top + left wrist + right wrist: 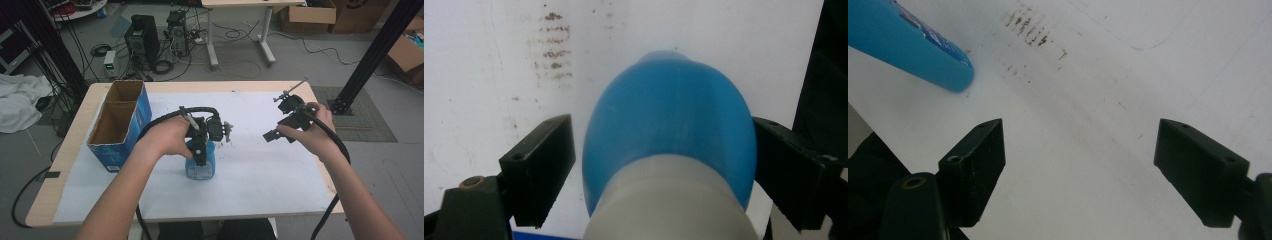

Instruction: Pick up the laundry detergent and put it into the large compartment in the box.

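Blue bottle (671, 135) between left gripper (664, 170) jaws, one jaw touching, upright on table (260, 190)

A lab: computer towers (142, 37) and loose cables (240, 35) on the floor; cardboard boxes (307, 15).

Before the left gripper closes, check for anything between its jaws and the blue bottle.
Nothing visible. The bottle sits between the left gripper jaws: the right jaw looks against it, the left stands apart with bare white sheet showing between.

In your high view the left gripper (201, 152) covers the top of the blue bottle (200, 167) — its label is too small to read. The left gripper view cuts the bottle off at the bottom edge.
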`<state>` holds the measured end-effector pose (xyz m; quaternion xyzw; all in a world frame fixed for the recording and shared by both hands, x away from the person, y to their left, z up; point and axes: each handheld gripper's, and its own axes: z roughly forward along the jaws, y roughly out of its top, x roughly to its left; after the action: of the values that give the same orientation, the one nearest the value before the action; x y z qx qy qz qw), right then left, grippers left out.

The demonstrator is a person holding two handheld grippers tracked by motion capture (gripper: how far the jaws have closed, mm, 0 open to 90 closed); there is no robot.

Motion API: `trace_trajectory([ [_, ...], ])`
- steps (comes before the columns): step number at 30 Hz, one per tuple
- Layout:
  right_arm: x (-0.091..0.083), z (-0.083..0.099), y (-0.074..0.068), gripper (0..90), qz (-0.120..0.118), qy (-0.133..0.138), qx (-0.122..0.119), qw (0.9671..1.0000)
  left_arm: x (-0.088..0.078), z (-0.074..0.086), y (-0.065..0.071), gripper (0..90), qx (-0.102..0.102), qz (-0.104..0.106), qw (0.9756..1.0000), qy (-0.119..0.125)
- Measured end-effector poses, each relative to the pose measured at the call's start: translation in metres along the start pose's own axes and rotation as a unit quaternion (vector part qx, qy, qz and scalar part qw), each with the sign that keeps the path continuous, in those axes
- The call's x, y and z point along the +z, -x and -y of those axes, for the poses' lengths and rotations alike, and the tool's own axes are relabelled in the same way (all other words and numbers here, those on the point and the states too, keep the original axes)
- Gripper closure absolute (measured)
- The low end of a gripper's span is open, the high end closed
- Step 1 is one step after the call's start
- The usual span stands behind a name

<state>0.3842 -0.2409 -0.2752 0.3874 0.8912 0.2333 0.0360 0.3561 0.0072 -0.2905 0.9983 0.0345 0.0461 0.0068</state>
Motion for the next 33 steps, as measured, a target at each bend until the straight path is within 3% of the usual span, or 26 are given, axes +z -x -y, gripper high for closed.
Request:
trace_trajectory([
  [33,-0.0022,0.0035,0.0033,20.4,-0.005,0.004,0.009,0.9999,0.0002,-0.0033,-0.0029,26.1,-0.003,-0.003,0.9999,-0.012],
])
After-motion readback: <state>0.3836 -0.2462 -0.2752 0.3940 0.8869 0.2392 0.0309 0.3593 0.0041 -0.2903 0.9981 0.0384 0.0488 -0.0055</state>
